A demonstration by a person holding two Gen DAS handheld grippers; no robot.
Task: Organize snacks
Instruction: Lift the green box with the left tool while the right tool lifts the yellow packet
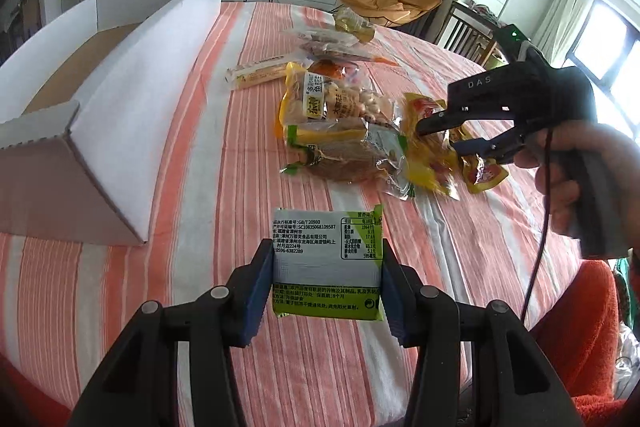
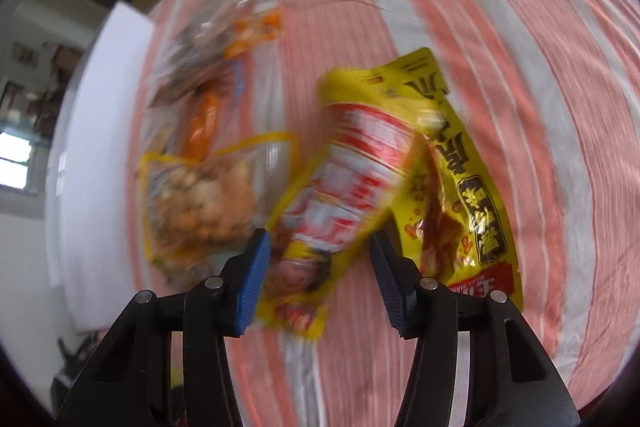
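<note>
My left gripper [image 1: 325, 287] is shut on a green and white snack packet [image 1: 326, 247], held by its sides above the striped tablecloth [image 1: 200, 187]. To the right, a hand [image 1: 580, 171] holds my right gripper [image 1: 438, 138] over the yellow packets [image 1: 424, 163] at the pile's right end. In the blurred right wrist view, the right gripper [image 2: 320, 267] points down with a yellow and red packet [image 2: 352, 179] between its jaws. The left pad [image 2: 254, 275] touches the packet; cloth shows between it and the right pad [image 2: 386, 275]. A larger yellow packet [image 2: 472, 195] lies beneath.
An open white cardboard box [image 1: 132, 107] stands along the table's left side. A pile of snacks fills the middle: a peanut bag [image 1: 332, 99], a green and brown packet [image 1: 344, 151], a long bar [image 1: 260, 75], more packets [image 1: 352, 23] farther back. A small yellow sachet [image 1: 486, 175] lies under the right gripper.
</note>
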